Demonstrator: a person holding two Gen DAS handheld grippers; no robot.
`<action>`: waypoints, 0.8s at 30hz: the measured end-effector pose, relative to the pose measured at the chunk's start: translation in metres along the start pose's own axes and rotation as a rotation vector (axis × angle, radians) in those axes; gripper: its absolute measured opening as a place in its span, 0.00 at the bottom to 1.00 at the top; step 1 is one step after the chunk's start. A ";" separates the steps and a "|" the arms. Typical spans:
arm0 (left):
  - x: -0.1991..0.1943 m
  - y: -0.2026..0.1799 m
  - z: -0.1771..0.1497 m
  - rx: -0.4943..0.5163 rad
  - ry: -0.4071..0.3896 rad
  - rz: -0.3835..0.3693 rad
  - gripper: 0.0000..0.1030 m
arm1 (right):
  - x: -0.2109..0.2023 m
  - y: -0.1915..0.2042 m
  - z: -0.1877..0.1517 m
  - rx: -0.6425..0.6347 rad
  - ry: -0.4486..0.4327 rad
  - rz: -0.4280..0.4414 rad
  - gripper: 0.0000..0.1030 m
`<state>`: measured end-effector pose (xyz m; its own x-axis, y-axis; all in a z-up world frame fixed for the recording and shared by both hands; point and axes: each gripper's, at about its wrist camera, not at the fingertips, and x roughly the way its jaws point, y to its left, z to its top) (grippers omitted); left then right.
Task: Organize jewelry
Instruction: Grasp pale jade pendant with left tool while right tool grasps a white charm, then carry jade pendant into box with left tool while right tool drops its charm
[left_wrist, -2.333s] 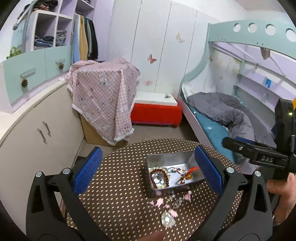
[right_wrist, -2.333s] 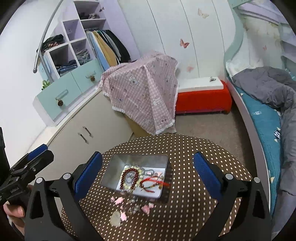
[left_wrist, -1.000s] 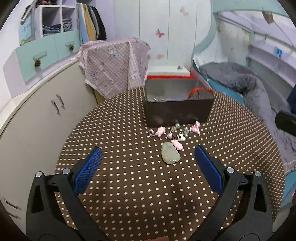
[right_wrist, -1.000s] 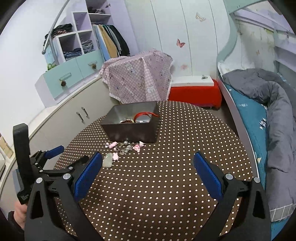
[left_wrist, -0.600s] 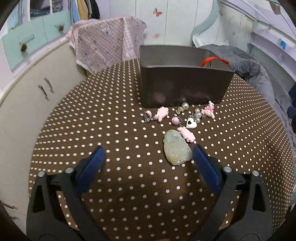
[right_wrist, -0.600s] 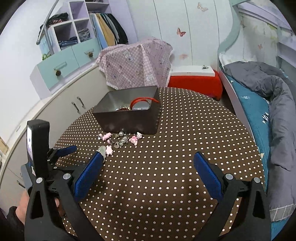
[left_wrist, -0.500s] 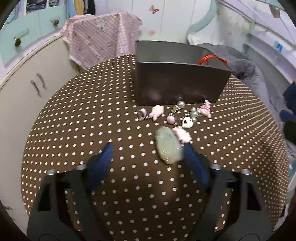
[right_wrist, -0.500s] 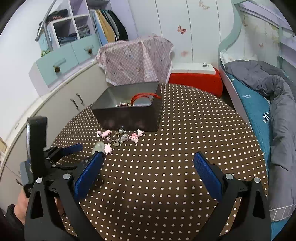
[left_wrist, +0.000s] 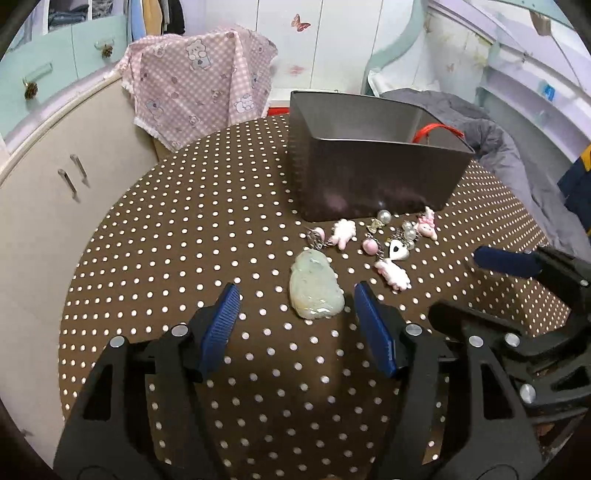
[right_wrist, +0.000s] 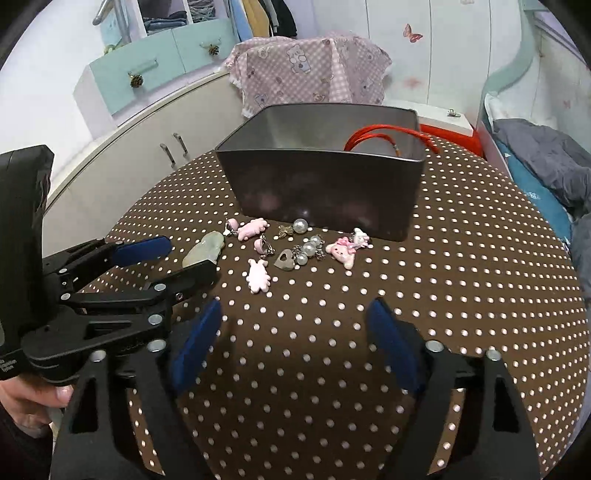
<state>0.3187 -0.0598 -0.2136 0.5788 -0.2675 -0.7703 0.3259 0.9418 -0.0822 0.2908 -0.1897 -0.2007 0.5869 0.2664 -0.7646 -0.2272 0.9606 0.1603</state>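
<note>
A pale green jade pendant (left_wrist: 314, 288) lies on the brown dotted table (left_wrist: 184, 240), also seen in the right wrist view (right_wrist: 205, 248). My left gripper (left_wrist: 297, 314) is open, low over the table, its blue pads either side of the pendant's near end. A charm bracelet with pink figures, pearls and a white heart (left_wrist: 384, 243) lies in front of a dark metal box (left_wrist: 369, 177) holding a red cord (right_wrist: 384, 134). My right gripper (right_wrist: 291, 339) is open and empty, just short of the charms (right_wrist: 295, 251).
The left gripper's body (right_wrist: 110, 288) stands at the left of the right wrist view. The right gripper's finger (left_wrist: 517, 262) reaches in at the right of the left wrist view. A white cabinet (left_wrist: 44, 177) stands left of the table, a bed (right_wrist: 535, 158) to the right.
Both grippers came down from above the box to table level. The left one moved forward and narrowed until its pads flank the jade pendant. The right one moved closer to the charms.
</note>
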 end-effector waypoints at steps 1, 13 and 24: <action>0.002 0.002 0.000 -0.003 0.001 -0.011 0.62 | 0.002 0.000 0.001 -0.004 0.002 -0.008 0.70; -0.006 0.022 -0.006 -0.033 -0.007 -0.053 0.27 | 0.030 0.031 0.014 -0.109 0.011 -0.016 0.45; -0.031 0.031 -0.009 -0.075 -0.043 -0.073 0.28 | -0.010 0.015 0.008 -0.061 -0.039 0.063 0.14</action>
<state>0.3042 -0.0206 -0.1980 0.5880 -0.3428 -0.7327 0.3125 0.9317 -0.1851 0.2882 -0.1773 -0.1855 0.5998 0.3302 -0.7288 -0.3110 0.9355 0.1678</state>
